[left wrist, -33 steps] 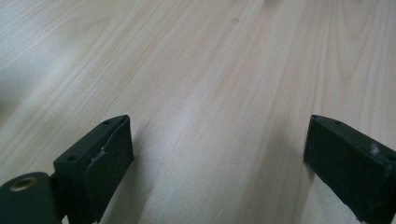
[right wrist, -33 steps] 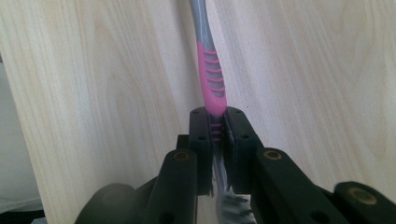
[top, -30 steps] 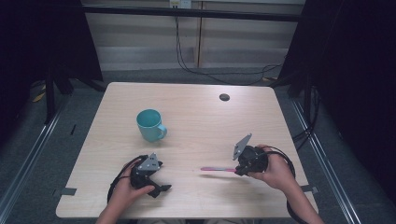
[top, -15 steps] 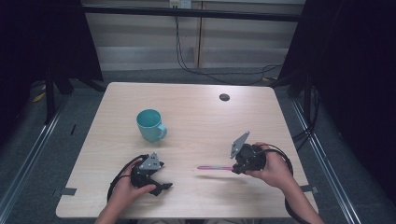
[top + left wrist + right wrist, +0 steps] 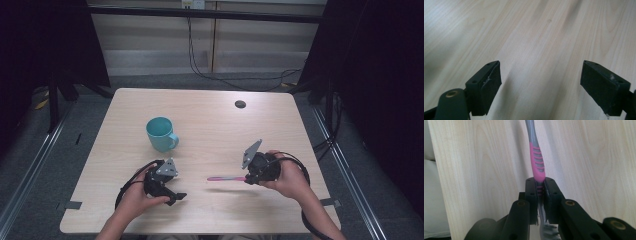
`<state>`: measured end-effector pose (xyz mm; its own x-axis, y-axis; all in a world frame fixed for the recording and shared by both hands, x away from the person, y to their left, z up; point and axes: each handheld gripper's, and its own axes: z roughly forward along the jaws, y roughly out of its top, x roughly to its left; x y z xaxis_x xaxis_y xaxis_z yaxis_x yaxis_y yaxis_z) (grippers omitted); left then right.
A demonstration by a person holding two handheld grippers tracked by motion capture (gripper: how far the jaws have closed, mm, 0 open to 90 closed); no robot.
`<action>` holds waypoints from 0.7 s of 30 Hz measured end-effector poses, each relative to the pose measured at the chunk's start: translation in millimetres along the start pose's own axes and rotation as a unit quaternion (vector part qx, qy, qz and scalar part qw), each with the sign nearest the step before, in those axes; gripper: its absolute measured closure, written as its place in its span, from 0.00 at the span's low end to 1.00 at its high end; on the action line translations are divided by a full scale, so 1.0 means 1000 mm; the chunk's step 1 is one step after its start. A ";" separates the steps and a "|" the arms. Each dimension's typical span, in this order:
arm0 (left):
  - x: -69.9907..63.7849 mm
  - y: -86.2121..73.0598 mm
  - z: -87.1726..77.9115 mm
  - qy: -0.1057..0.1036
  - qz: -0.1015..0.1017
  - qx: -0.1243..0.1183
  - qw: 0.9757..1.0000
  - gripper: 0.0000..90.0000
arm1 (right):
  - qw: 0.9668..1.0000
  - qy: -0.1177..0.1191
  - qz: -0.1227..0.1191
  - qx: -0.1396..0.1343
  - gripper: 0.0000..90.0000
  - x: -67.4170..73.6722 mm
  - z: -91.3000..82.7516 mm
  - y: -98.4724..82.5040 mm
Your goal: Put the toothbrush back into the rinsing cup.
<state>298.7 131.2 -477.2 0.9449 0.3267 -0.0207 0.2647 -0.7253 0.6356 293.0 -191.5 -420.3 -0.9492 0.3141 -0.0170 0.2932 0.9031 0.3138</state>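
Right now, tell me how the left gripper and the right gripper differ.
The left gripper has its jaws spread wide with bare table between them, having just closed slightly; the right gripper is clamped on a pink-and-grey toothbrush. In the high view the left points toward the table's near edge, the right toward the middle. Both are black, hand-held, each topped by a grey plate.

A teal mug (image 5: 161, 133) stands on the wooden table (image 5: 210, 120).

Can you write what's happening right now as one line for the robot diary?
right gripper: shut on pink toothbrush | left gripper: open, jaws just closing slightly, nothing between | teal mug: upright on table, untouched
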 end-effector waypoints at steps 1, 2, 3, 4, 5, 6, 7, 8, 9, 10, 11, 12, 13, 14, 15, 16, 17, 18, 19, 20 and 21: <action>-0.001 0.003 0.000 -0.001 0.001 -0.001 1.000 0.19 | 1.000 0.001 -0.006 -0.003 0.92 -0.001 0.001 0.001; -0.001 0.006 -0.002 -0.002 0.008 0.004 1.000 0.21 | 1.000 -0.001 -0.004 -0.002 0.92 0.001 0.001 0.002; -0.002 0.012 -0.003 -0.003 0.019 0.006 1.000 0.22 | 1.000 0.000 -0.002 -0.002 0.92 0.001 0.001 0.003; -0.002 0.012 -0.003 -0.003 0.019 0.006 1.000 0.24 | 1.000 0.000 -0.002 -0.002 0.92 0.001 0.001 0.003; -0.004 0.019 -0.004 -0.004 0.028 0.009 1.000 0.24 | 1.000 0.001 -0.007 -0.001 0.92 0.001 0.002 0.005; -0.004 0.022 -0.005 -0.005 0.032 0.014 0.999 0.25 | 1.000 0.002 -0.011 -0.003 0.92 0.001 0.002 0.005; -0.005 0.026 -0.006 -0.006 0.039 0.018 0.999 0.25 | 1.000 0.002 -0.008 -0.003 0.92 0.002 0.002 0.006; -0.005 0.026 -0.006 -0.006 0.039 0.018 0.999 0.26 | 1.000 0.002 -0.008 -0.003 0.92 0.002 0.002 0.006; -0.006 0.029 -0.006 -0.005 0.044 0.017 0.999 0.26 | 1.000 0.001 -0.012 -0.003 0.92 0.002 0.002 0.007; -0.007 0.035 -0.007 -0.007 0.052 0.025 0.998 0.29 | 1.000 0.002 -0.013 -0.003 0.92 0.003 0.001 0.009; -0.007 0.035 -0.007 -0.007 0.052 0.025 0.998 0.30 | 1.000 0.002 -0.013 -0.003 0.92 0.003 0.001 0.009; -0.009 0.041 -0.007 -0.004 0.061 0.029 0.998 0.30 | 1.000 0.003 -0.023 -0.008 0.92 0.002 0.002 0.011; -0.009 0.041 -0.007 -0.004 0.061 0.029 0.998 0.30 | 1.000 0.003 -0.023 -0.008 0.92 0.002 0.002 0.011; -0.009 0.044 -0.007 -0.005 0.064 0.030 0.997 0.31 | 1.000 0.004 -0.026 -0.008 0.92 0.003 0.002 0.013; -0.010 0.047 -0.007 -0.005 0.070 0.032 0.997 0.31 | 1.000 0.004 -0.026 -0.008 0.92 0.003 0.002 0.013; -0.011 0.050 -0.007 -0.004 0.076 0.034 0.997 0.32 | 1.000 0.005 -0.024 -0.003 0.92 0.005 0.002 0.015; -0.012 0.052 -0.007 -0.003 0.080 0.036 0.996 0.33 | 1.000 0.006 -0.027 -0.004 0.92 0.005 0.002 0.016; -0.014 0.057 -0.005 -0.005 0.088 0.040 0.995 0.34 | 0.999 0.005 -0.034 -0.008 0.92 0.005 0.003 0.017; -0.015 0.059 -0.005 -0.006 0.091 0.041 0.995 0.35 | 1.000 0.006 -0.027 -0.006 0.92 0.006 0.003 0.018; -0.015 0.059 -0.005 -0.006 0.091 0.041 0.995 0.35 | 1.000 0.006 -0.027 -0.006 0.92 0.006 0.003 0.018; -0.016 0.062 -0.003 -0.009 0.099 0.049 0.994 0.36 | 0.999 0.006 -0.032 -0.006 0.92 0.006 0.003 0.019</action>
<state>299.1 82.4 -435.0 0.9834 0.1609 0.0838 0.0889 -0.8301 0.5505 293.1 -171.4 -417.3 -0.9673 0.2523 -0.0249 0.2309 0.9173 0.3244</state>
